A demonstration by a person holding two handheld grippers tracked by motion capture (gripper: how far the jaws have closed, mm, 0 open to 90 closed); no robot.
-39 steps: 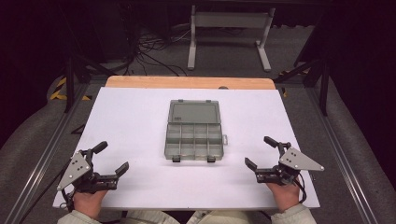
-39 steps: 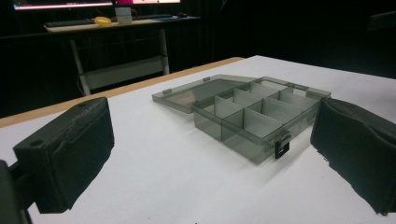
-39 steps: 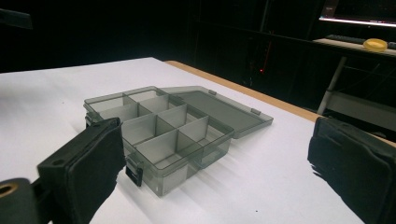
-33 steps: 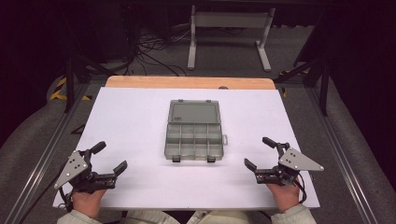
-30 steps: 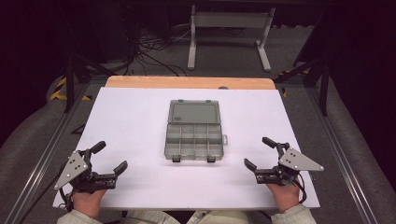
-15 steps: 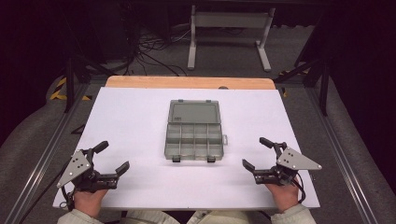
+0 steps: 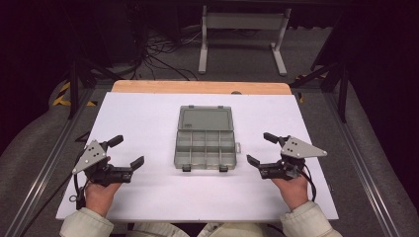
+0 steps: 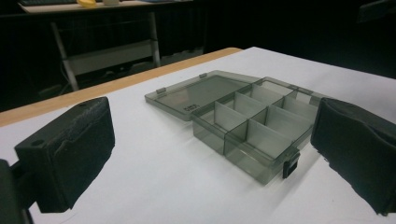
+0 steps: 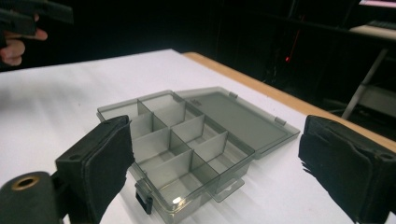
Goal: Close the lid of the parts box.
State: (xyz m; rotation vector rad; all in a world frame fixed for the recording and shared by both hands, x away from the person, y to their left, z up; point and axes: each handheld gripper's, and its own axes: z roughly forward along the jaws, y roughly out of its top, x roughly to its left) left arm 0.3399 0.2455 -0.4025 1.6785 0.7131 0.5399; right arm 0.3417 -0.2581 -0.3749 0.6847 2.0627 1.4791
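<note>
The compartment box lay in the middle of the white table, lid folded back flat toward the far edge, its divided trays empty as far as I could see and its two dark latches facing me. I judged the work barely begun: opening looked done, while anything to fill or shut remained. My left gripper and my right gripper sat well apart on either side of the box, jaws spread wide and holding nothing. Past the table's wooden far strip stood a grey metal stand and cables on a dark floor
</note>
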